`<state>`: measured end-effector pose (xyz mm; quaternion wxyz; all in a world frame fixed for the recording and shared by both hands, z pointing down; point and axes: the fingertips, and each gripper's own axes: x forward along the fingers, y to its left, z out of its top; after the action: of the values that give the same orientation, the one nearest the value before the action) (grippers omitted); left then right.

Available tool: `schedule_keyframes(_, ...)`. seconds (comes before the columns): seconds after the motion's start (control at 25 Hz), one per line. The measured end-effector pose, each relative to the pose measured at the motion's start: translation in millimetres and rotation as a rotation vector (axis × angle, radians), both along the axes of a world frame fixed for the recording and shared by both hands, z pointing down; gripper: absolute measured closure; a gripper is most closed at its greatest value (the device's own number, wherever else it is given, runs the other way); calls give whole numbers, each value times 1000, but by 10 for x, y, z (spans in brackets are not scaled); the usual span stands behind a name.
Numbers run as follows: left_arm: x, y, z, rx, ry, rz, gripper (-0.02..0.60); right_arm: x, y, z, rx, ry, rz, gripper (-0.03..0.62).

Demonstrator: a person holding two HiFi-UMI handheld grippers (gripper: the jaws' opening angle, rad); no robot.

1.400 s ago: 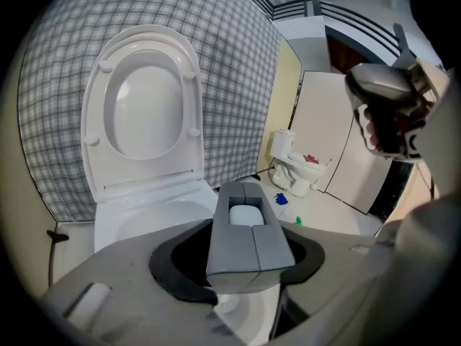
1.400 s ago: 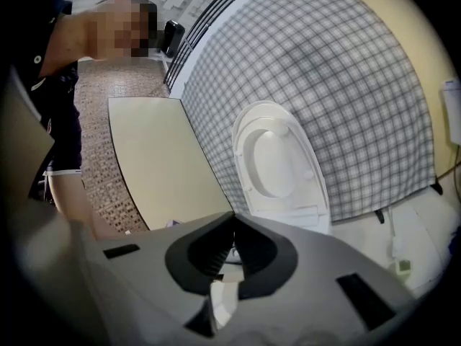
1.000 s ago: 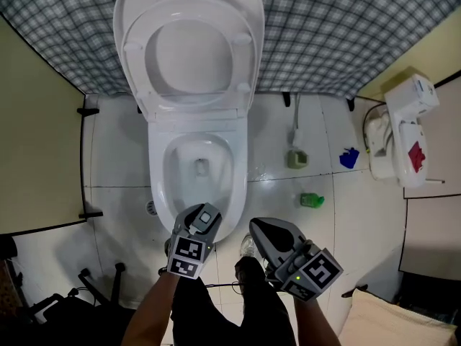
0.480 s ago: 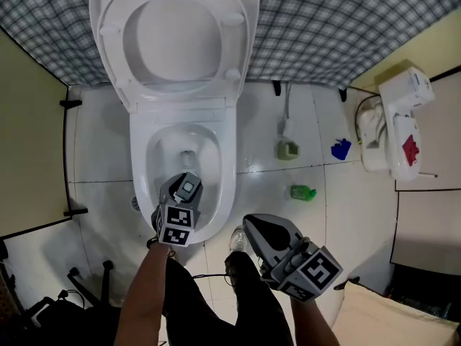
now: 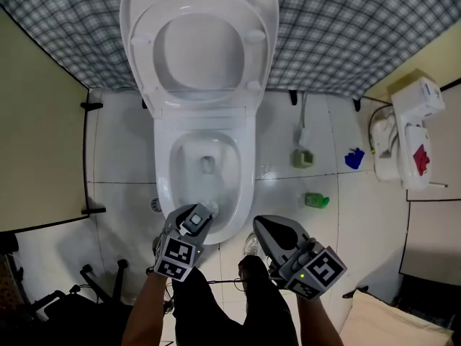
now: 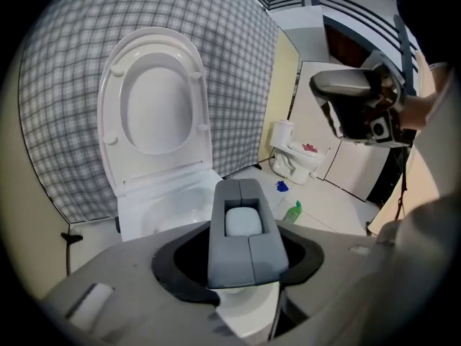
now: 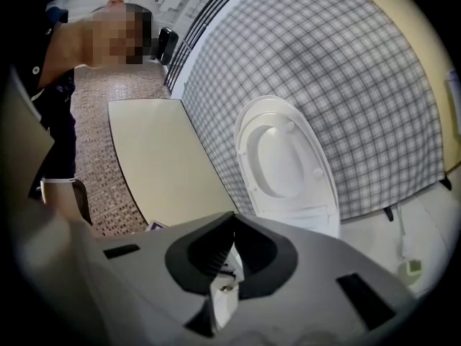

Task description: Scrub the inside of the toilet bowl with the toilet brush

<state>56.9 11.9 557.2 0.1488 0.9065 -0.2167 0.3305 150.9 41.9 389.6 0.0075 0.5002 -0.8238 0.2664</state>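
Observation:
The white toilet (image 5: 167,168) stands with lid and seat raised (image 5: 200,45), its bowl (image 5: 207,175) bare inside. My left gripper (image 5: 193,225) hangs over the bowl's near rim, shut on the grey toilet brush handle (image 5: 197,219); its jaws have just closed a little on it. In the left gripper view the handle (image 6: 241,193) stands upright between the black jaws of the left gripper (image 6: 243,265). The brush head is hidden below. My right gripper (image 5: 262,226) is held beside the toilet's front right, shut and with nothing in it (image 7: 233,222).
On the white tiles right of the toilet stand a grey-green brush holder (image 5: 302,157), a blue object (image 5: 352,158) and a green bottle (image 5: 315,201). A white fixture (image 5: 407,139) sits far right, a beige partition (image 5: 36,157) left, a plaid wall (image 5: 338,27) behind. The person's shoe (image 5: 248,245) is near.
The left gripper pushed the handle forward over the bowl, then drew it back to the near rim. The right gripper stayed put. The head view swung slightly.

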Motion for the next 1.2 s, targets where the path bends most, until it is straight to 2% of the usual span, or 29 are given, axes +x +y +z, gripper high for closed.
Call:
schedule_keyframes(0.12, -218, 96, -111, -8, -38, -1, 383, -69, -15, -12, 0, 4, -9, 594)
schedule_keyframes(0.32, -458, -12, -99, 3, -81, -67, 385, -182, -11, 22, -12, 2, -20, 594)
schedule_keyframes(0.48, -351, -187, 41, 2, -100, -86, 387, -190, -9, 76, -18, 4, -21, 594)
schedule_keyframes(0.68, -69, -386, 381, 29, -152, -63, 387, -116, -28, 129, -22, 20, -9, 594)
schedule_keyframes(0.76, -47, -421, 619, 32, -192, -56, 391, -95, -38, 133, -20, 23, -2, 594)
schedule_keyframes(0.84, -72, -453, 724, 32, -193, -65, 391, -95, -43, 140, -26, 20, -4, 594)
schedule_keyframes(1.04, -182, -554, 510, 32, -188, -99, 393, -80, -91, 163, -31, 9, -6, 594)
schedule_keyframes(1.2, -426, -539, 239, 23, -213, -168, 393, -150, -137, 118, -16, 0, -25, 594)
